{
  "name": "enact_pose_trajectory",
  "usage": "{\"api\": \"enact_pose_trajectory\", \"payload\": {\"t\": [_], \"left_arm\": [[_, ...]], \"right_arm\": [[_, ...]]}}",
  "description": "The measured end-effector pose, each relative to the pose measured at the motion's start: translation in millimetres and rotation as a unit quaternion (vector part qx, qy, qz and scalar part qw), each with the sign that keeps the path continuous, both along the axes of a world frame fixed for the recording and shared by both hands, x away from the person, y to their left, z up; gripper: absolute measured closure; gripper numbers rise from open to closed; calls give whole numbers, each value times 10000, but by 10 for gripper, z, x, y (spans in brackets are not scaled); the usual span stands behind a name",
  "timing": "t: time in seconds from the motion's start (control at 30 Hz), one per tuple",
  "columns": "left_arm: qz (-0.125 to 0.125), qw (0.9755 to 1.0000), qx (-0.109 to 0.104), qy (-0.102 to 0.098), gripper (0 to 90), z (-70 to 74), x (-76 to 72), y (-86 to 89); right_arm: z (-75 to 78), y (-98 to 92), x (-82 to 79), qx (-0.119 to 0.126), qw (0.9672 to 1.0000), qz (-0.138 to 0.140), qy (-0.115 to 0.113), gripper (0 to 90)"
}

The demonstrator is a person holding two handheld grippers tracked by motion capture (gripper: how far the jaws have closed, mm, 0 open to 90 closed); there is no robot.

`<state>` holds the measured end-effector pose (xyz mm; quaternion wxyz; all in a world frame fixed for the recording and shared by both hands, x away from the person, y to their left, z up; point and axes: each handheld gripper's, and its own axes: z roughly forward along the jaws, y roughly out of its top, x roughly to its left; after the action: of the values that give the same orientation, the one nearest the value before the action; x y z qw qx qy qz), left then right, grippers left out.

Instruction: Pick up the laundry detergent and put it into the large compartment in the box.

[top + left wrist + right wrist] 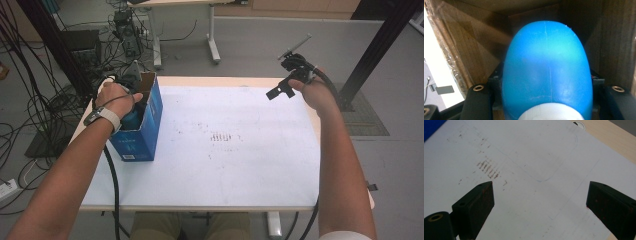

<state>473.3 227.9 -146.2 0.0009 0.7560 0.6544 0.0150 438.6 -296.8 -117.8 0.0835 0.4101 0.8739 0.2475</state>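
At the left of the high view, the person's left hand [116, 96], a watch on its wrist, holds the left gripper [131, 100] down inside an open-topped blue cardboard box [145, 127] that stands near the left edge of the table [240, 200]. The box rests on the white sheet [235, 150] covering most of the tabletop. In the left gripper view, the two black jaws rise at either side of a blue bottle [546, 72] with a white cap [551, 113] toward the camera; the jaws sit close against the bottle's flanks, clasping it, and the brown inner walls of the box surround it on all sides. A black cable [113, 180] trails from this gripper over the near table edge. The middle of the sheet bears a patch of small brown scuff marks [220, 137]. At the right, the person's right hand [315, 92] holds the right gripper [281, 90] above the far right corner of the table, well apart from the box. In the right gripper view, its jaws stand wide apart with nothing between them, above the bare white sheet, where the same scuff marks [488, 168] and a faint drawn outline [544, 178] are visible; a strip of light wood tabletop [609, 140] shows beyond the sheet's edge.
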Motion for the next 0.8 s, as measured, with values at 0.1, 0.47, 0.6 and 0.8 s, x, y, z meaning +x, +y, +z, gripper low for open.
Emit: {"api": "enact_pose_trajectory", "payload": {"t": [0.1, 0.47, 0.6, 0.8], "left_arm": [[13, 10000, 2, 17, 380, 0, 5, -1], [7, 10000, -10, 11, 380, 0, 1, 11], [16, 10000, -18, 12, 380, 1, 0, 18], [15, 10000, -16, 17, 380, -1, 4, 15]], "right_arm": [[0, -5, -2, 6, 10000, -3, -1, 77], [-4, 0, 2, 5, 10000, -5, -4, 77], [-4, 1, 2, 12, 10000, -6, -4, 77], [-7, -3, 7, 15, 10000, -12, 2, 77]]}}
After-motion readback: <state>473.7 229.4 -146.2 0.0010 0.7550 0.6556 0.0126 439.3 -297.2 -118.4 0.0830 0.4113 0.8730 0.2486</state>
